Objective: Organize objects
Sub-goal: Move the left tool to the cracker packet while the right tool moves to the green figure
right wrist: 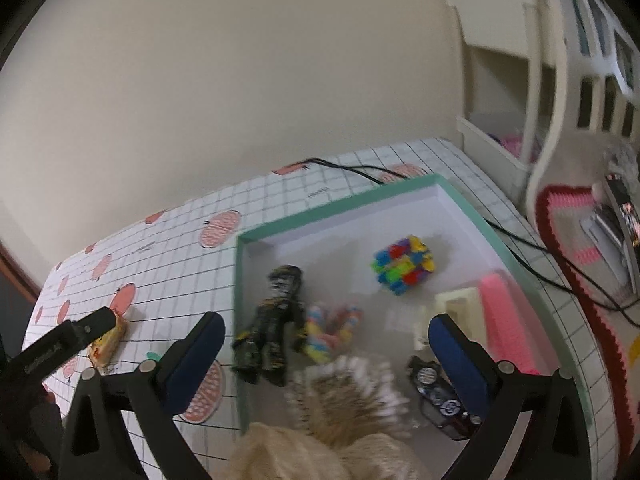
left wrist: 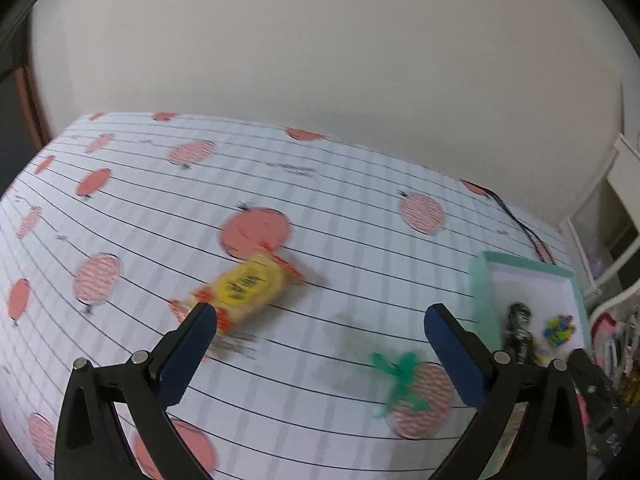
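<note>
A yellow wrapped snack [left wrist: 246,290] lies on the patterned tablecloth, just ahead of my left gripper's left finger. My left gripper [left wrist: 320,350] is open and empty above the table. The snack also shows in the right wrist view [right wrist: 107,342], partly behind the left gripper's body. A teal-rimmed box [right wrist: 460,200] holds a dark block figure [right wrist: 272,320], a multicolour block cube [right wrist: 402,266], a pastel toy [right wrist: 330,330], a pink foam piece [right wrist: 502,320], a dark toy car [right wrist: 434,394] and a fluffy tan toy [right wrist: 344,400]. My right gripper [right wrist: 326,354] is open and empty over the box.
The box sits at the right edge of the left wrist view [left wrist: 486,280]. A black cable [right wrist: 520,240] runs along the table behind the box. White shelving [right wrist: 500,100] and a pink and red crocheted mat [right wrist: 576,240] are to the right. A beige wall backs the table.
</note>
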The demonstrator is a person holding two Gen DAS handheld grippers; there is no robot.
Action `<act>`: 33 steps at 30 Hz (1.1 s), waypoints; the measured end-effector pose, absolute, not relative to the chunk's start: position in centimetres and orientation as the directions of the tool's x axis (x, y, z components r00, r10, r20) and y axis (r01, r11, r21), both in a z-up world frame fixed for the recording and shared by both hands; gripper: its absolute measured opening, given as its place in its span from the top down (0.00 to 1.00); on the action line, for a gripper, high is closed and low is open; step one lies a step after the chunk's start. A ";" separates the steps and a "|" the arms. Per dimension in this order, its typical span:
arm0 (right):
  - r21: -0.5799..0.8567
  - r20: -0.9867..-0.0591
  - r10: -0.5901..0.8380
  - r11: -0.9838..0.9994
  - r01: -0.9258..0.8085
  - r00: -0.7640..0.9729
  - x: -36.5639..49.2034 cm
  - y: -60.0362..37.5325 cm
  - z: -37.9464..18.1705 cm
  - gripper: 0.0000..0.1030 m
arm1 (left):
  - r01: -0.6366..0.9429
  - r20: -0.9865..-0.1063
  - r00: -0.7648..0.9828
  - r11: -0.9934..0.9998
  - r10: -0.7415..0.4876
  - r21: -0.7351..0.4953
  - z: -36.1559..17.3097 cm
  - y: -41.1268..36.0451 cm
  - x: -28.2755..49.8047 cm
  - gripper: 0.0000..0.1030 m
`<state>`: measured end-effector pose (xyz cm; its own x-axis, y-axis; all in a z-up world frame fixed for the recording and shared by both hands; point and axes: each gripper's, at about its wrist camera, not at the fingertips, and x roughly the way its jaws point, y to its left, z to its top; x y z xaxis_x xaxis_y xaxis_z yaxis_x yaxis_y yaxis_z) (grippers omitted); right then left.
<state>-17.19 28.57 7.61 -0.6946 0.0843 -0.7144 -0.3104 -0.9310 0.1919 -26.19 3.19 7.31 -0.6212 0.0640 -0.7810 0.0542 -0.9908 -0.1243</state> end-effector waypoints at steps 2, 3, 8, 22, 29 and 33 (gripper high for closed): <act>0.201 -0.701 0.068 -0.936 -0.288 -0.710 -17.2 27.5 7.9 0.00 | 0.076 -0.777 -0.629 -0.992 0.032 -0.102 7.4 2.1 -26.3 0.00; 0.206 -0.694 0.057 -0.939 -0.274 -0.717 -17.3 26.9 8.1 0.00 | 0.086 -0.775 -0.631 -0.991 0.025 -0.101 7.4 1.5 -26.4 0.00; 0.186 -0.671 0.016 -0.964 -0.189 -0.741 -17.9 23.6 8.8 0.00 | 0.131 -0.786 -0.617 -0.983 0.019 -0.126 6.9 -1.1 -27.1 0.00; 0.128 -0.707 -0.077 -0.992 -0.020 -0.703 -19.4 15.8 7.1 0.04 | 0.071 -0.810 -0.587 -0.996 0.007 -0.060 4.3 -2.7 -29.3 0.00; 0.127 -0.768 -0.083 -0.992 -0.025 -0.635 -20.4 14.7 4.6 0.10 | 0.057 -0.832 -0.554 -0.998 -0.025 -0.008 2.7 -2.5 -30.0 0.00; 0.106 -0.792 -0.080 -0.994 -0.007 -0.606 -20.7 13.8 3.6 0.11 | 0.055 -0.840 -0.541 -0.998 -0.034 0.006 1.9 -2.4 -30.1 0.00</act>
<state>-20.70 13.79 3.57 -0.6057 -0.0797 -0.7917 -0.0073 -0.9944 0.1057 -30.13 -2.40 1.94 -0.5409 -0.0345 -0.8404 0.0549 -0.9985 0.0056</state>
